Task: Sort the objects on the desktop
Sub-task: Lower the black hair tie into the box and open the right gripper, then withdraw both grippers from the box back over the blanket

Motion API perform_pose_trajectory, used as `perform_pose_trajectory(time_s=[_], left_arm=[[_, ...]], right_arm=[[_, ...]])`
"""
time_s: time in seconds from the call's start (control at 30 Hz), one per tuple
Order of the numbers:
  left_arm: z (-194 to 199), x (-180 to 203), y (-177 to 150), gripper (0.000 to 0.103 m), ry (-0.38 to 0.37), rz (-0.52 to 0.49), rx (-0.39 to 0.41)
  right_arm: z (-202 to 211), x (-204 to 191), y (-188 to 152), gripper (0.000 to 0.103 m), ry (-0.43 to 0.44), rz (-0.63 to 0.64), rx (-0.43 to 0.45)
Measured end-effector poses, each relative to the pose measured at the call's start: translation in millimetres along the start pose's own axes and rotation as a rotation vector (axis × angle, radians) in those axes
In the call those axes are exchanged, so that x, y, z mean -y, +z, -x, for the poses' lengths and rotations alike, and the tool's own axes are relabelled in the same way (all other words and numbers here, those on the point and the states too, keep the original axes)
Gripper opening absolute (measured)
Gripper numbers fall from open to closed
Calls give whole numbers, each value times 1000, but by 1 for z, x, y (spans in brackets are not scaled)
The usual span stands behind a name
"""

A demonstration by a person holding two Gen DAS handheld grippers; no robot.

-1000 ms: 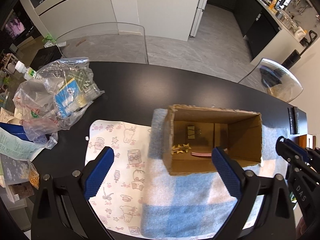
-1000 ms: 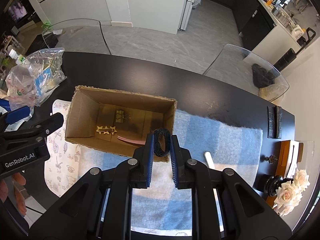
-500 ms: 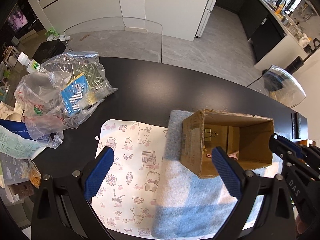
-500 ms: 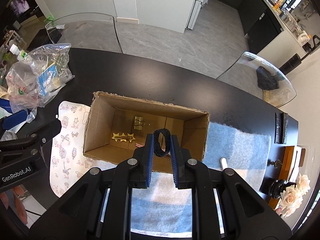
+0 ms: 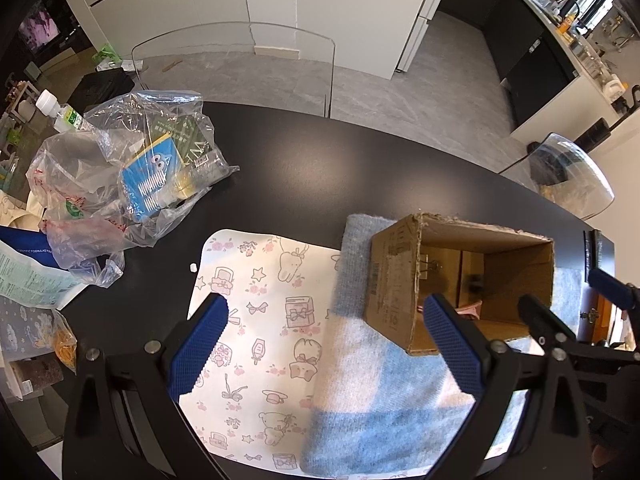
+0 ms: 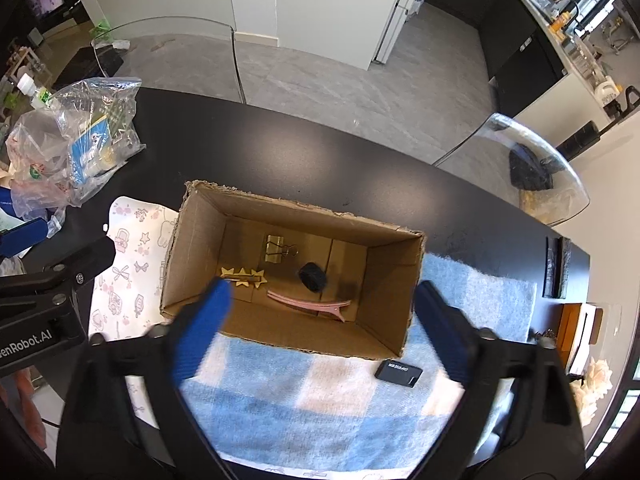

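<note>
Black bench (image 6: 280, 148) holds a blue towel (image 6: 320, 400) with a box (image 6: 200, 248) on it. Right claw (image 6: 320, 332) is opening wide above the box, with nothing between its jaws. Black band (image 6: 312, 277) sits inside the box. Left claw (image 5: 326, 348) is wide open, empty.

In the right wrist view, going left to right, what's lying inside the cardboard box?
Gold star clip → gold binder clip → black hair tie. The pink hair clip lies nearer the camera and spans under several of these, so it is left out of the order.
</note>
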State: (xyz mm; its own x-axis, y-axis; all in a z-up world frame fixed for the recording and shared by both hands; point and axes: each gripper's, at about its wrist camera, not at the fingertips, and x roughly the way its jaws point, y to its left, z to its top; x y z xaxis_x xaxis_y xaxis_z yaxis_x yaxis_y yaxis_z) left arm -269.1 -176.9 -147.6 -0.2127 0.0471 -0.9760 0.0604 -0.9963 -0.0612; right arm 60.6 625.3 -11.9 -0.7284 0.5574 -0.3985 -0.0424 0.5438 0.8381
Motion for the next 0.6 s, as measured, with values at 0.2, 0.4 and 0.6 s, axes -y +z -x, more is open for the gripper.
perform_pose_trajectory(time_s=[0.2, 0.4, 0.6], left_arm=[[11, 8, -7, 98, 9, -3, 12], [39, 23, -19, 98, 15, -13, 48], [77, 48, -43, 98, 5, -38, 92]], right_arm=[[7, 12, -9, 103, 22, -12, -9], [33, 31, -26, 103, 21, -25, 22], [75, 64, -61, 103, -1, -59, 61]])
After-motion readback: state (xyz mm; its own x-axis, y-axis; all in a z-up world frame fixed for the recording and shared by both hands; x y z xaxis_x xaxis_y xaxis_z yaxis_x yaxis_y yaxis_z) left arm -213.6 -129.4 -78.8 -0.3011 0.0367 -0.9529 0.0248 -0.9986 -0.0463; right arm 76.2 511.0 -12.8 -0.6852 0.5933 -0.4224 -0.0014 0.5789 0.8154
